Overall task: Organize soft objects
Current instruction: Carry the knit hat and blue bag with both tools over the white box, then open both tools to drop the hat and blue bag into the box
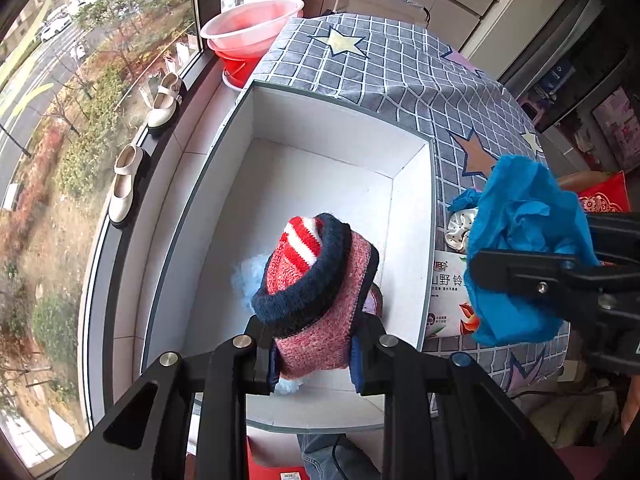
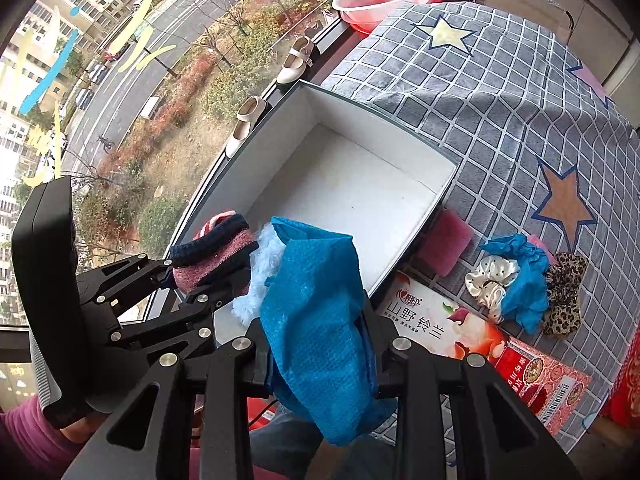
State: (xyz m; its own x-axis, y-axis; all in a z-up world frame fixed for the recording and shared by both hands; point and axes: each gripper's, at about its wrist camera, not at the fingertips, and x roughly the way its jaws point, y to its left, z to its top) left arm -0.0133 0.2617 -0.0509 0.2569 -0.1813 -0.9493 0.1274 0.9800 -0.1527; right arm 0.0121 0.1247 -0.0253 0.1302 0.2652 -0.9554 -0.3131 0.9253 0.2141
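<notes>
My left gripper (image 1: 312,354) is shut on a pink knitted sock with a navy cuff and red-white stripes (image 1: 316,284), held over the near end of the white open box (image 1: 412,168). It also shows in the right wrist view (image 2: 216,254). A pale blue fluffy item (image 2: 258,280) lies in the box under it. My right gripper (image 2: 320,364) is shut on a crumpled blue cloth (image 2: 316,320), held above the box's near right wall. That cloth also shows in the left wrist view (image 1: 516,248).
On the grey checked star cloth (image 2: 500,92) lie a pink pad (image 2: 444,244), a white dotted scrunchie (image 2: 490,280), another blue cloth (image 2: 524,280), a leopard scrunchie (image 2: 564,300) and a printed packet (image 2: 460,332). Shoes (image 1: 124,184) and red basins (image 1: 248,28) sit on the windowsill.
</notes>
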